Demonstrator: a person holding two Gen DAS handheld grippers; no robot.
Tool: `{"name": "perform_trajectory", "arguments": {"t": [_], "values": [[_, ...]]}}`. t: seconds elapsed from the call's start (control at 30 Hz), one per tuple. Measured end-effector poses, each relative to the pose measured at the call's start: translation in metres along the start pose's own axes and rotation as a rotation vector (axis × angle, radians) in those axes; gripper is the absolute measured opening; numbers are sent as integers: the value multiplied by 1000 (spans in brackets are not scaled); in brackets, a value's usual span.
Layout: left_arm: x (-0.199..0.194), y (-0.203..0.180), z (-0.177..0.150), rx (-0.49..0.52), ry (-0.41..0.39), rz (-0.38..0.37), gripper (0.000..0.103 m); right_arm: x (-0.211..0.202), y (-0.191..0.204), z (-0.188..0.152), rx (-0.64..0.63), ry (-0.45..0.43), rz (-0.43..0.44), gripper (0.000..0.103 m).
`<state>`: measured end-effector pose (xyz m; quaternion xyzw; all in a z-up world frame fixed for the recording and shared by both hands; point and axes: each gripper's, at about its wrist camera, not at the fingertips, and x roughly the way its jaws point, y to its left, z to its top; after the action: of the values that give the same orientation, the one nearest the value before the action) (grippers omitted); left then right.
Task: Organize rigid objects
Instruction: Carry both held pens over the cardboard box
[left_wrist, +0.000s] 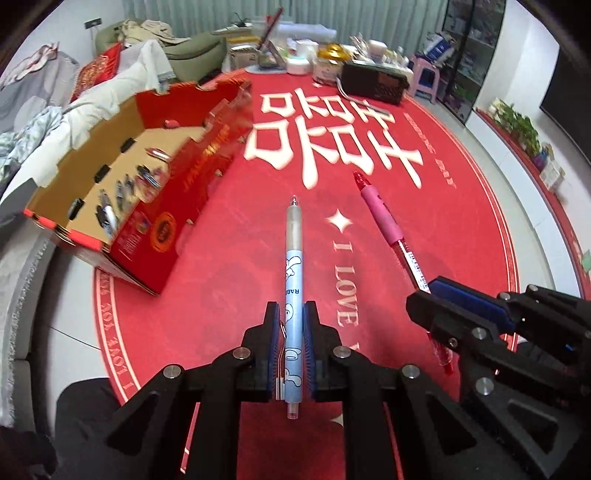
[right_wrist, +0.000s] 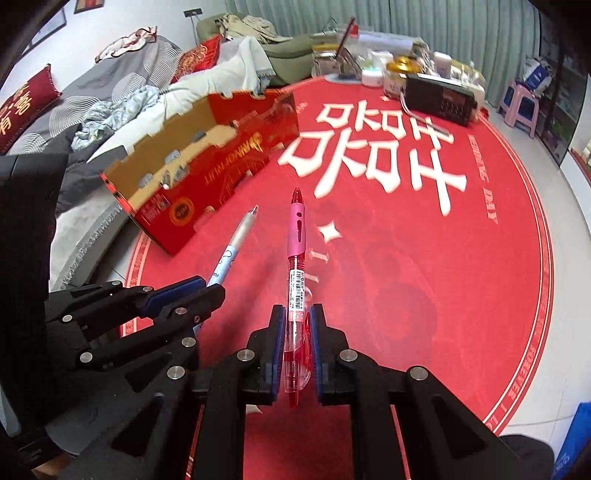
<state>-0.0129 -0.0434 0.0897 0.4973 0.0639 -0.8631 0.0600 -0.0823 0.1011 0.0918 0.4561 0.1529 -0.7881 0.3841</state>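
My left gripper (left_wrist: 291, 314) is shut on a light blue pen (left_wrist: 294, 266) with a grey grip, held above the red round rug (left_wrist: 424, 236), tip pointing away. My right gripper (right_wrist: 298, 314) is shut on a red pen (right_wrist: 296, 258) with a pink grip, also held above the rug. Each gripper shows in the other's view: the right one (left_wrist: 428, 295) low right with the red pen (left_wrist: 380, 210), the left one (right_wrist: 210, 291) low left with the blue pen (right_wrist: 236, 240). An open red cardboard box (left_wrist: 122, 177) holding several small objects lies ahead to the left; it also shows in the right wrist view (right_wrist: 207, 166).
A black radio (left_wrist: 373, 83) and cluttered jars and boxes (left_wrist: 306, 55) sit at the rug's far edge. A bed with pillows and clothes (right_wrist: 110, 96) lies left. A purple stool (right_wrist: 521, 103) and shelves stand at the far right.
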Motion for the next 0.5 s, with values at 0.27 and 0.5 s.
{"name": "perform_trajectory", "arguments": {"t": [0.27,0.5], "values": [[-20,23,23,-52,-55,23,13,-9,19,33,-37,-55,15,14],[-40,49,55,-94,-115,58,13,-16,39,72,-80,-107,29,14]]}}
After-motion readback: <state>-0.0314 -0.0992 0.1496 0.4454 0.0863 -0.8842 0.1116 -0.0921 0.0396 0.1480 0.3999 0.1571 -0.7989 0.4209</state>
